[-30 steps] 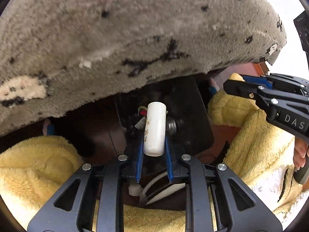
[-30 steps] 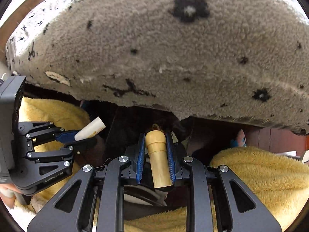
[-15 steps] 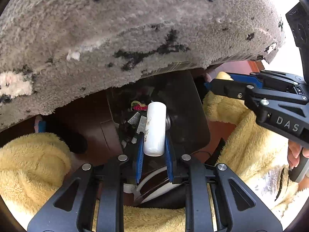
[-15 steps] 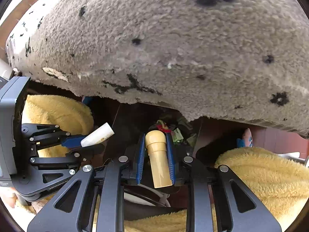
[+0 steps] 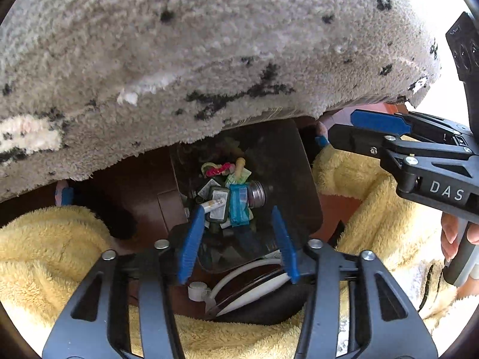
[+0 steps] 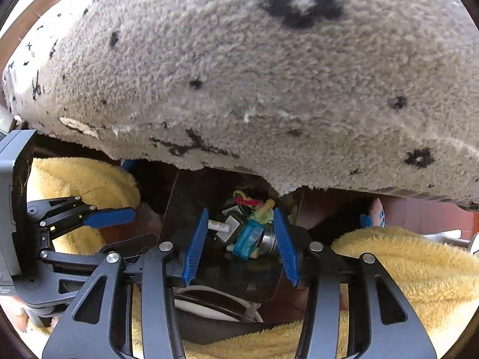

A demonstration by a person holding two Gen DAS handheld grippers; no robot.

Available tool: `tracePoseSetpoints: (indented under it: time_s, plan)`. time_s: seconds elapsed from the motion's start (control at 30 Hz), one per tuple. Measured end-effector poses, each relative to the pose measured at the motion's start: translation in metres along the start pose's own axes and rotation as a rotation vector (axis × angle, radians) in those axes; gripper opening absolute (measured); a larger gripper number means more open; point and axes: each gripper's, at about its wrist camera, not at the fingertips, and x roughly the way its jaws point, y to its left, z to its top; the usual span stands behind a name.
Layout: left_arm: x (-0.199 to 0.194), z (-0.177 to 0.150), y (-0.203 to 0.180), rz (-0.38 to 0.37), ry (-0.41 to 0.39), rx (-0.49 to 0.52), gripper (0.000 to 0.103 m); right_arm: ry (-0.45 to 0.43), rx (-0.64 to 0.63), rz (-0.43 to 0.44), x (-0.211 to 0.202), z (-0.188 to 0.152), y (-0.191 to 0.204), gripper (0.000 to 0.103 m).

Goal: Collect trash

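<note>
Left wrist view: both opening, empty grippers, left gripper (image 5: 236, 239) and right gripper (image 6: 241, 243), hang over a rug-shadowed bin (image 5: 299, 179).

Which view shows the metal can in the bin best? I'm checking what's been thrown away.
The left wrist view: the metal can lies unobstructed beside the blue packet. In the right wrist view the can is partly hidden behind a finger.

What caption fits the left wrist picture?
Left hand-held gripper opening, empty, above the dark trash bin of litter.
</note>
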Motion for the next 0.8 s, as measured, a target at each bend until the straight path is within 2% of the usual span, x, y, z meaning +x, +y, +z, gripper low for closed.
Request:
tracePoseSetpoints:
  time_s: [0.07,0.1,0.27,0.33,0.4,0.63,0.8]
  plan:
    - [-0.008,0.001,0.001,-0.001,-0.023,-0.005,0.058,-0.022,0.014,-0.019,-0.008,0.001,-0.005,0.058]
    - [-0.012,0.002,0.001,-0.003,-0.040,-0.008,0.061,-0.040,0.021,-0.033,-0.013,0.002,-0.008,0.066]
    - [-0.045,0.015,0.001,0.037,-0.151,0.008,0.078,-0.126,0.043,-0.108,-0.042,0.004,-0.018,0.080]
    - [-0.062,0.023,0.000,0.056,-0.206,0.023,0.083,-0.162,0.048,-0.138,-0.056,0.007,-0.022,0.092]
    - [-0.079,0.030,0.001,0.077,-0.259,0.033,0.088,-0.209,0.057,-0.166,-0.073,0.011,-0.027,0.098]
    - [-0.147,0.061,0.001,0.143,-0.486,0.047,0.088,-0.379,0.057,-0.234,-0.130,0.031,-0.033,0.100]
    - [-0.189,0.080,0.001,0.175,-0.597,0.069,0.095,-0.510,0.049,-0.254,-0.175,0.052,-0.034,0.100]
